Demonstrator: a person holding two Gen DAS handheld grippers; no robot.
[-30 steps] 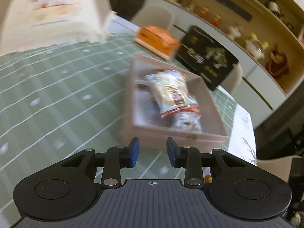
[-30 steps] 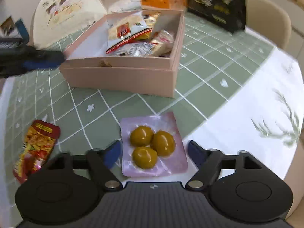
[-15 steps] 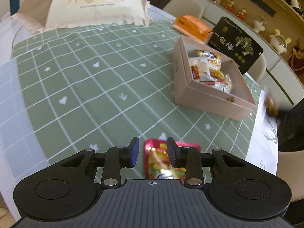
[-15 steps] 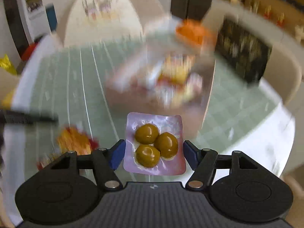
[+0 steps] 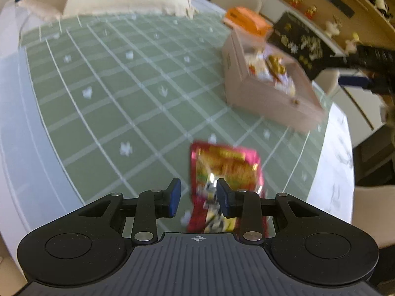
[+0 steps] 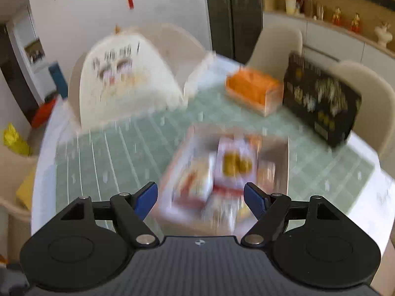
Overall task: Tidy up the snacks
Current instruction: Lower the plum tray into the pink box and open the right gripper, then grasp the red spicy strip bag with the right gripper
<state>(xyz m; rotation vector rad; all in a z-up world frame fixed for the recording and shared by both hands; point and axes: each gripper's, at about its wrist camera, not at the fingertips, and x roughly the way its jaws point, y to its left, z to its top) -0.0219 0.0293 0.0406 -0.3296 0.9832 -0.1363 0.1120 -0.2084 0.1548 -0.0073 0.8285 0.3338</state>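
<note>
While both views blur, the left gripper sits low in frame, fingers apart over the red snack packet on the green checked tablecloth, not clamping it. Right gripper spread wide, holding nothing, above the pink box, where the purple pack of yellow balls lies mid-frame among other snacks.

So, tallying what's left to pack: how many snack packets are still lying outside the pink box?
1: a red foil snack packet lies on the green checked tablecloth, at the left gripper; others may be hidden.
</note>
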